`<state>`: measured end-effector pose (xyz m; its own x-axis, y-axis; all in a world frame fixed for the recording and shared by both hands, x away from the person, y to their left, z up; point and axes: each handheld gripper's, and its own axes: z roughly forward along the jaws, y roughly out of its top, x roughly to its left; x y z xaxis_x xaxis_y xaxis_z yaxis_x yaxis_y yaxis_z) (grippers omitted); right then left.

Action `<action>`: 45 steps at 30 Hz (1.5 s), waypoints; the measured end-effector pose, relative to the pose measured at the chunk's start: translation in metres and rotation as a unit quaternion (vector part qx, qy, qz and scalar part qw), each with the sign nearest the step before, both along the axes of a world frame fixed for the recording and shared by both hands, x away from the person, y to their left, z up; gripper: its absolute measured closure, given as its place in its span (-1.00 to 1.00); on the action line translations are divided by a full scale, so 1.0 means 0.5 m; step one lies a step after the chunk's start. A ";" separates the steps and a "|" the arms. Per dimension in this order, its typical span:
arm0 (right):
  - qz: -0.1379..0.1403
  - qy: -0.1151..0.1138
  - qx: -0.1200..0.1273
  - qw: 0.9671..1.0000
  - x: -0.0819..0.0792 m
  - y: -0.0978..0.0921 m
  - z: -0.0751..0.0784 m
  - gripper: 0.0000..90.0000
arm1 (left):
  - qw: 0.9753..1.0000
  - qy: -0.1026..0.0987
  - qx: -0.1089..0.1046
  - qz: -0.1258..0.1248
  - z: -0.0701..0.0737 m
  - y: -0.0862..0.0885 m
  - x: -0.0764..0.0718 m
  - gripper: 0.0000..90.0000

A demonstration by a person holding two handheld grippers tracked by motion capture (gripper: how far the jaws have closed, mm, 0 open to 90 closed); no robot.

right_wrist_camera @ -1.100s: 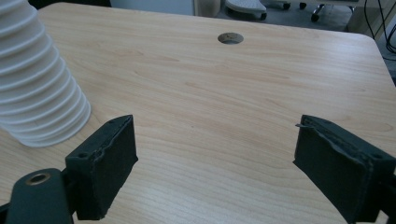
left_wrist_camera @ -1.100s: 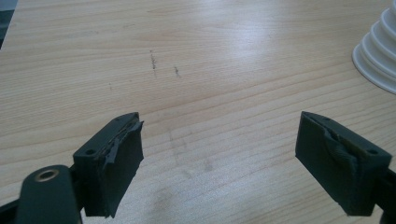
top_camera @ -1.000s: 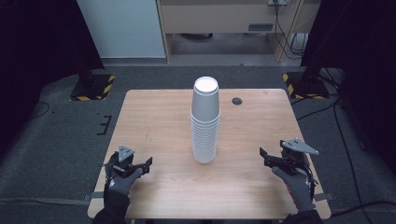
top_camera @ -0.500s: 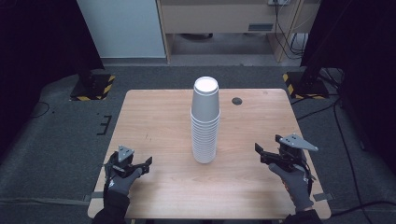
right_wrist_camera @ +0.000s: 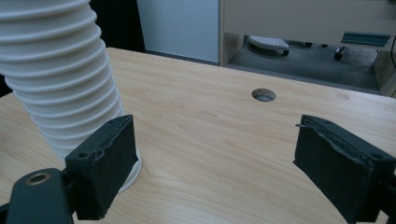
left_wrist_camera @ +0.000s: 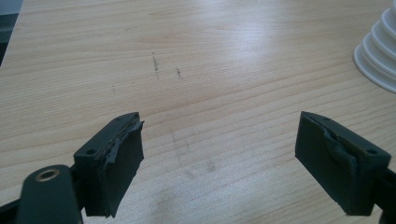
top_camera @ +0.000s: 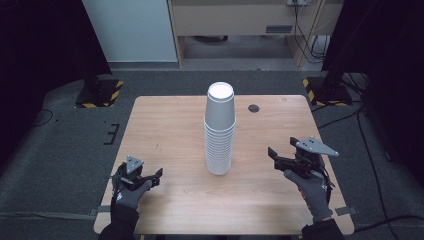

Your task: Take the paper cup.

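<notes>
Now we see the right gripper (top_camera: 281, 159) edging in toward the stack of cups (top_camera: 219, 131) mid-table, jaws apart, while the left gripper (top_camera: 148, 178) waits, likewise spread, suggesting a grab.

R gripper (top_camera: 274, 156) moved inward toward cup stack (top_camera: 219, 131); jaws wide apart.

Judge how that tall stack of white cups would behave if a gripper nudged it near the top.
The stack of white cups is tall on a narrow base, upside down on the wooden table, so a high push would probably tip it. It looks light, likely sliding easily. Thin nested walls may flex under the jaws.
</notes>
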<state>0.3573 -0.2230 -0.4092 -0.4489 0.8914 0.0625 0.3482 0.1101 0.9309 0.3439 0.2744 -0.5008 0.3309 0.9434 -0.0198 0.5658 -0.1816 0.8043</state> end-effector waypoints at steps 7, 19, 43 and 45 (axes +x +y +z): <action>0.004 -0.009 0.006 1.000 0.004 0.010 0.026 -0.71 | 1.000 0.001 -0.002 0.002 -0.001 0.000 0.000 -0.69; 0.018 -0.028 0.018 0.999 0.010 0.036 0.069 -0.71 | 1.000 0.002 0.000 0.000 -0.001 -0.001 0.000 -0.68; 0.050 -0.064 0.033 0.996 0.021 0.107 0.153 -0.72 | 1.000 0.001 0.004 -0.004 -0.002 -0.003 0.001 -0.68; 0.053 -0.065 0.034 0.996 0.022 0.113 0.158 -0.72 | 1.000 0.001 0.004 -0.004 -0.002 -0.003 0.001 -0.68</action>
<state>0.3685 -0.1664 -0.3302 -0.5485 0.8343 0.0557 0.2135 0.0753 0.9740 0.3445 0.2730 -0.5018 0.3375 0.9412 -0.0125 0.5668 -0.1926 0.8010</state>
